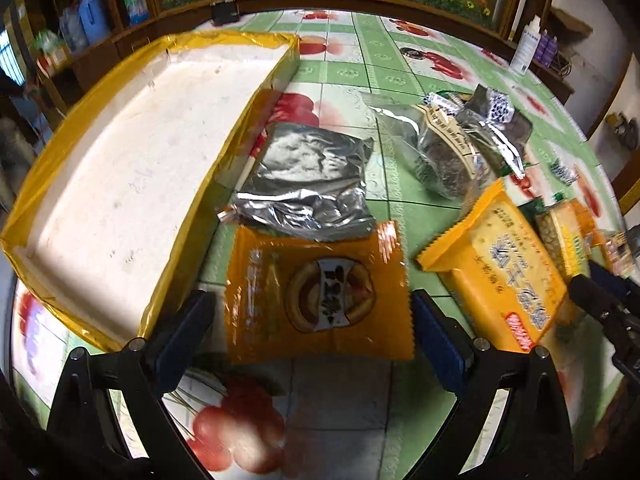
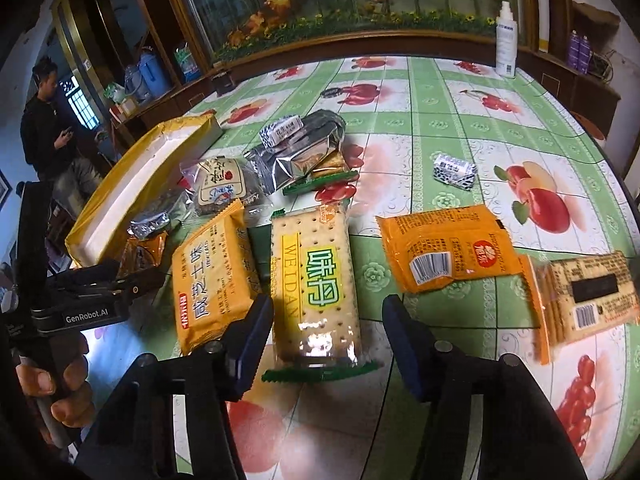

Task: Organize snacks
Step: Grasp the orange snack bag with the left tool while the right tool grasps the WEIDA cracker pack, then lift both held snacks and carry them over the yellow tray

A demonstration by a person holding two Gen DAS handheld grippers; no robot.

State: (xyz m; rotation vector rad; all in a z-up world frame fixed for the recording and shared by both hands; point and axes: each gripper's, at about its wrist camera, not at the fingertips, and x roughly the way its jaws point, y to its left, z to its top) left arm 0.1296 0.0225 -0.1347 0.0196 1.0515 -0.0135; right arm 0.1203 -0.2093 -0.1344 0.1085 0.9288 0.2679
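Note:
My left gripper (image 1: pixel 312 332) is open, its fingers on either side of an orange snack packet (image 1: pixel 316 292) lying flat on the table. A silver foil packet (image 1: pixel 304 188) lies just beyond it, beside a white foam box lined with yellow tape (image 1: pixel 132 172). My right gripper (image 2: pixel 324 336) is open around the near end of a green-and-clear WEIDAN cracker pack (image 2: pixel 316 280). A yellow cracker pack (image 2: pixel 212 276) lies to its left and also shows in the left wrist view (image 1: pixel 504 268). The left gripper also shows at the left of the right wrist view (image 2: pixel 136 284).
More snacks lie on the fruit-print tablecloth (image 2: pixel 460 128): an orange packet (image 2: pixel 444 248), a biscuit pack (image 2: pixel 580 300), a small wrapped candy (image 2: pixel 456 170), a pile of foil and clear packets (image 2: pixel 288 152). A white spray bottle (image 2: pixel 506 40) stands at the far edge. A person (image 2: pixel 48 124) stands at left.

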